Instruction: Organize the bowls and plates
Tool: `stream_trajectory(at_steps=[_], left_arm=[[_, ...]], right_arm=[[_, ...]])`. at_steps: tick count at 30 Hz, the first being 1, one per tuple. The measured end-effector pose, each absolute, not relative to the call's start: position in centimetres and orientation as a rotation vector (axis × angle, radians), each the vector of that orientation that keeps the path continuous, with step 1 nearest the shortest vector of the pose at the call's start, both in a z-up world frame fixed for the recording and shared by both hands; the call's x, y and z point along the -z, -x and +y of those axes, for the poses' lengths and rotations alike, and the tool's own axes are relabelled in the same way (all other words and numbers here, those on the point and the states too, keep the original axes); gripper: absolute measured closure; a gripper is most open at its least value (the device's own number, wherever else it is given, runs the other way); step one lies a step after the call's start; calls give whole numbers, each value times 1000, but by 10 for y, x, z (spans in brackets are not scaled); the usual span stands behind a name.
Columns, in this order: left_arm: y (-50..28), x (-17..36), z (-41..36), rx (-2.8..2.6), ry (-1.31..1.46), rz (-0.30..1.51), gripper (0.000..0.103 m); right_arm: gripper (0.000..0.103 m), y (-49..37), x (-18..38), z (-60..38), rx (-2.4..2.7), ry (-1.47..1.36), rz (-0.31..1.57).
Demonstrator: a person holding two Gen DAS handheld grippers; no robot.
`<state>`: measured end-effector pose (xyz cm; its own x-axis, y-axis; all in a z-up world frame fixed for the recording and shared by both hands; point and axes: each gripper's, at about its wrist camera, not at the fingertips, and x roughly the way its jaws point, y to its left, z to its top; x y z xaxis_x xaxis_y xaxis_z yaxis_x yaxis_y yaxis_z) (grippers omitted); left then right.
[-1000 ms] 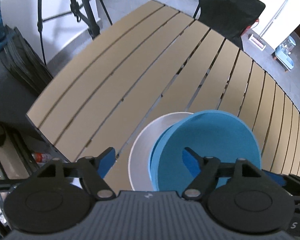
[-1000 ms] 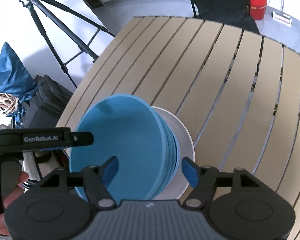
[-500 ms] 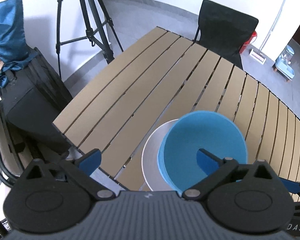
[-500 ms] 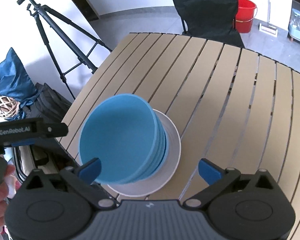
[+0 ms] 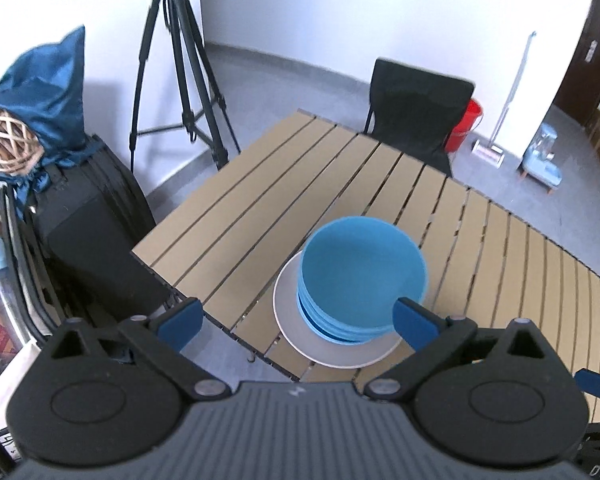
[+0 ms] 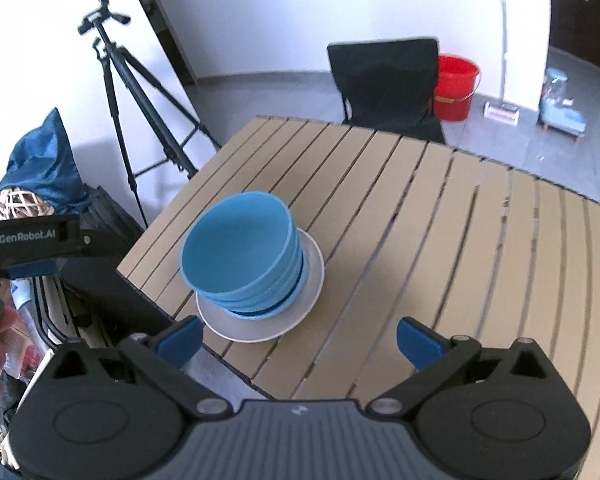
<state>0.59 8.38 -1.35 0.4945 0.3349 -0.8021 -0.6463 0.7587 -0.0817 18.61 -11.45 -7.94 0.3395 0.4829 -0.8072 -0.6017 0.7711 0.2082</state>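
A stack of several blue bowls [image 5: 360, 276] stands upright on a white plate [image 5: 300, 328] near the front left corner of the slatted wooden table [image 5: 284, 184]. The stack [image 6: 240, 256] and the plate [image 6: 312, 280] also show in the right wrist view. My left gripper [image 5: 296, 320] is open and empty, held above and in front of the stack. My right gripper [image 6: 300, 338] is open and empty, above the table's front edge, right of the stack. The left gripper's body [image 6: 32, 240] shows at the left of the right wrist view.
A black chair [image 6: 384, 84] stands at the table's far side, with a red bucket [image 6: 456, 84] behind it. A black tripod [image 5: 176, 64] and a black case with a blue cloth bundle [image 5: 40, 92] stand left of the table.
Both grippers have opened wide and pulled back and up from the stacked bowls. The bowls stay on the plate and now look smaller in both views.
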Motion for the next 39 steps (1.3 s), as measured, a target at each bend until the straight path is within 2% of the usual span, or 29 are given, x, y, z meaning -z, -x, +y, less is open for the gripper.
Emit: stream_trajectory(at_steps=[14, 22, 39], left_arm=[[108, -35, 2, -611, 238, 741, 0], [149, -39, -28, -544, 178, 715, 0], [204, -22, 10, -315, 57, 675, 0]], right_arm=[[0, -62, 34, -202, -661, 116, 815], [0, -7, 27, -222, -637, 118, 718], [0, 90, 29, -203, -404, 73, 683]])
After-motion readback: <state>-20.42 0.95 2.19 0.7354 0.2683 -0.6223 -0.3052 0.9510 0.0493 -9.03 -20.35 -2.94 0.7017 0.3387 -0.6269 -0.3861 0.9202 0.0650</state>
